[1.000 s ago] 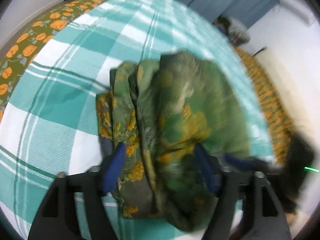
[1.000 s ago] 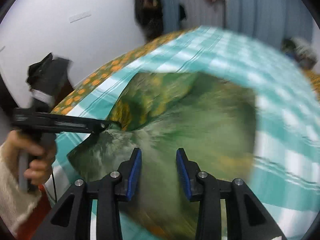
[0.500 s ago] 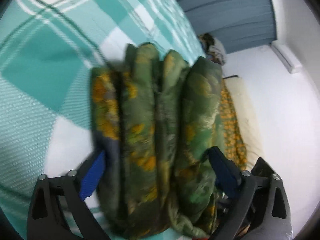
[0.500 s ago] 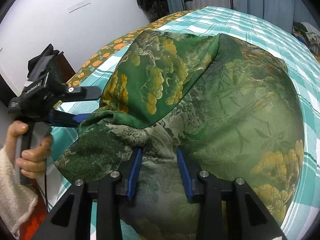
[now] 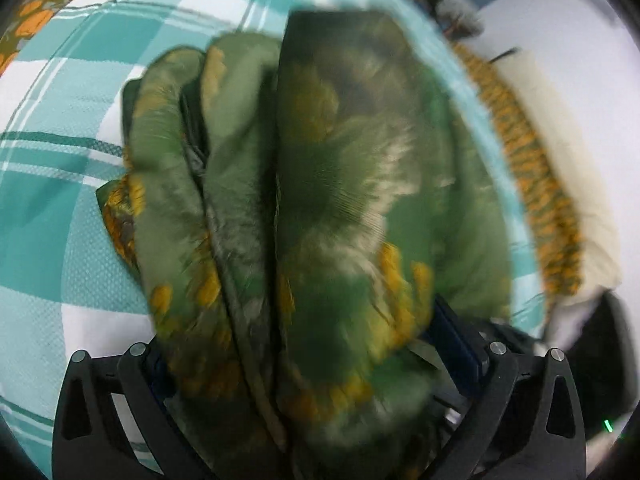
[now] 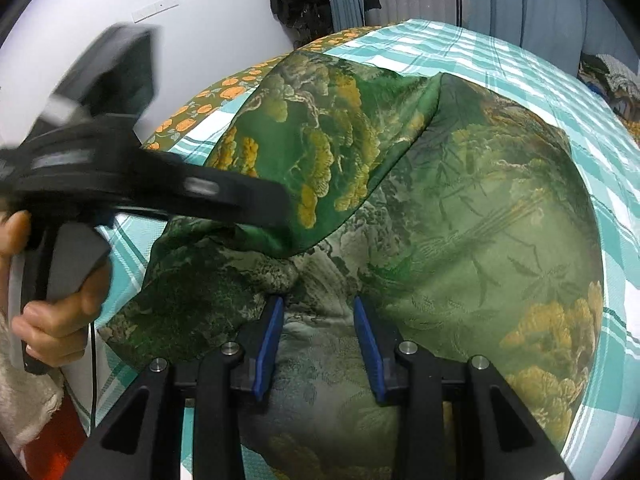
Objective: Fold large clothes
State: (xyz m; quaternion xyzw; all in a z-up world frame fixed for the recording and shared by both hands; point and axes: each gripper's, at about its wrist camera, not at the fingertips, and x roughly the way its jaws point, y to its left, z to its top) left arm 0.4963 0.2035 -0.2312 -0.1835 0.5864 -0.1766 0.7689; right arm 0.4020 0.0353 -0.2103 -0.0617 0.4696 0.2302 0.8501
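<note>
Currently the green printed garment (image 6: pixel 460 208) lies on the bed (image 6: pixel 600 136), over its teal checked sheet, with one flap turned over at the left side.

Left gripper (image 5: pixel 304 344): jaws have just been opening and stand very wide, with a thick bunch of the garment's folded layers between them. That view is blurred, so whether the pads are pressing on the cloth cannot be told. The person's hand (image 6: pixel 60 312) is on its handle at the left of the right wrist view.

Right gripper (image 6: pixel 318 332): jaws partly open, fabric lying between the blue pads (image 6: pixel 270 336). The pads appear clear of the cloth on both sides, so probably no grip, more a hover or a press from above.

Judgement: the step in hand looks like laying the gathered edge down to finish a fold.

To do it well:
- let the stacked layers drop together so they do not fan out
- keep the right gripper low on the cloth as an anchor near the crease
- pull the left gripper out along the fold line, not across it
- watch for a layer snagging on a pad.
</note>
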